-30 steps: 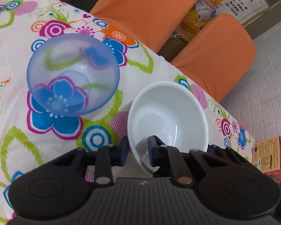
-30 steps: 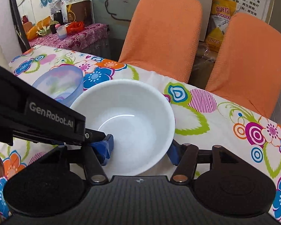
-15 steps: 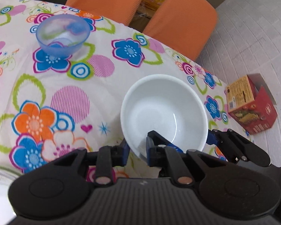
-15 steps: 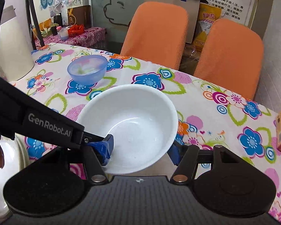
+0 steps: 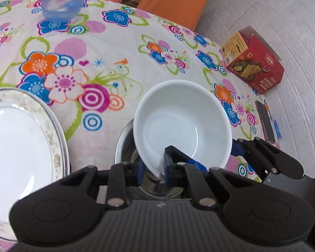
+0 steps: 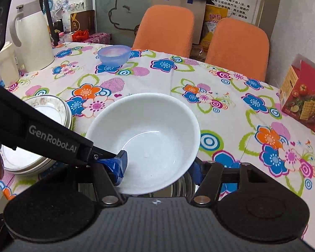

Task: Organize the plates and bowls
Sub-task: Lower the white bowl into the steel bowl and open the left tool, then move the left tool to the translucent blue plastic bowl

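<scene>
White and glossy, the bowl (image 5: 182, 121) is up off the flowered tablecloth (image 5: 107, 67) and hanging right over a steel bowl (image 5: 126, 147), whose rim peeks out beneath it. The left gripper (image 5: 152, 169) has its two blue pads pinched on the near wall, one inside, one outside, a firm rim bite. The right gripper (image 6: 157, 166) sits wide around the same bowl, pads apart; one looks close to the outer wall on the right, but whether it actually presses there I cannot tell, so call it spread rather than clamped. My read: this is a nesting move, white bowl going down into the steel one. It looks like glazed ceramic or hard melamine, stiff, smooth and slippery, with some weight hanging off a single rim pinch, so it could tip away from the fingers. Best hold is just where it is, across the rim wall; lower it level and gently, since a knock on steel could chip it. Out to the left, a stack of plates (image 5: 21, 138) with a patterned border sits just beside the steel bowl. Far across the table a translucent blue bowl (image 6: 113, 55) waits, well apart. A red box (image 6: 304, 96) stands off at the right edge.
</scene>
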Available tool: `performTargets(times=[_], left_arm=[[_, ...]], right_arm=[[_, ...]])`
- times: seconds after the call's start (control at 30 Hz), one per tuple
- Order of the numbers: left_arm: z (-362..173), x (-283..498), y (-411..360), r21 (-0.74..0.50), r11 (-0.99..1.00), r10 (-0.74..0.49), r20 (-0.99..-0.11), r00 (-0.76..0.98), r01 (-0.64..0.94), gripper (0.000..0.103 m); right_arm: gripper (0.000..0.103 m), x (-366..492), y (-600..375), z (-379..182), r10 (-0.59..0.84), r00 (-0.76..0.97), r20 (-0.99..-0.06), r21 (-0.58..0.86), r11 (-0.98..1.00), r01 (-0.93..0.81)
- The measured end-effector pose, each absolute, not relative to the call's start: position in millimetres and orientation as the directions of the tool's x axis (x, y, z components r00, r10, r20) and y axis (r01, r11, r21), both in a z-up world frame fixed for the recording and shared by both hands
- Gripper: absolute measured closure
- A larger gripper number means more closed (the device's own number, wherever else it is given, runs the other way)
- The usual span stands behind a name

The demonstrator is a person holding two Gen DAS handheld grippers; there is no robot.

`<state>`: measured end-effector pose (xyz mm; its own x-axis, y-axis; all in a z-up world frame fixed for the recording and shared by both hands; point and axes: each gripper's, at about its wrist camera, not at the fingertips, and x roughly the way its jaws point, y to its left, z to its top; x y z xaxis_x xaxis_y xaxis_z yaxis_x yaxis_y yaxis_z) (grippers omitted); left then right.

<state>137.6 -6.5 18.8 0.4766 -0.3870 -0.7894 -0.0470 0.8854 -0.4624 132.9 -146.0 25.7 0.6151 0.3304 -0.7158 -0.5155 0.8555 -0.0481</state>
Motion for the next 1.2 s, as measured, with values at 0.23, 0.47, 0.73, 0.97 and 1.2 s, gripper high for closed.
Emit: performTargets(times=[0.23, 0.47, 0.73, 0.97, 1.2], left_arm=[[1.2, 128.9, -4.7, -0.468, 0.882, -0.394, -0.796, 0.459, -0.055, 0.093], [8.6, 128.7, 0.1, -0.492, 0.870, -0.412, -0.775, 0.480, -0.047, 0.040], [24.6, 132.2, 17.8, -0.510, 0.859, -0.415, -0.747, 0.519, -0.049, 0.039], [43.0, 146.2, 71.9, -0.493, 0.864, -0.348, -0.734, 0.584, -0.105, 0.038], [39.3, 182.7, 163.0, -0.403, 0.869, -0.161, -0.778, 0.608, -0.285, 0.038]], right_arm=[[0.055, 120.5, -154.0, 12.7, 0.339, 0.605, -0.720, -0.013, 0.866, -0.501], [0.053, 113.7, -174.2, 21.7, 0.339, 0.647, -0.683, 0.020, 0.894, -0.447], [0.051, 119.9, -197.5, 29.8, 0.335, 0.675, -0.658, 0.062, 0.917, -0.395], [0.050, 142.4, -184.6, 34.3, 0.403, 0.634, -0.660, 0.134, 0.893, -0.429], [0.050, 190.4, -133.0, 41.6, 0.433, 0.593, -0.678, 0.097, 0.854, -0.512]])
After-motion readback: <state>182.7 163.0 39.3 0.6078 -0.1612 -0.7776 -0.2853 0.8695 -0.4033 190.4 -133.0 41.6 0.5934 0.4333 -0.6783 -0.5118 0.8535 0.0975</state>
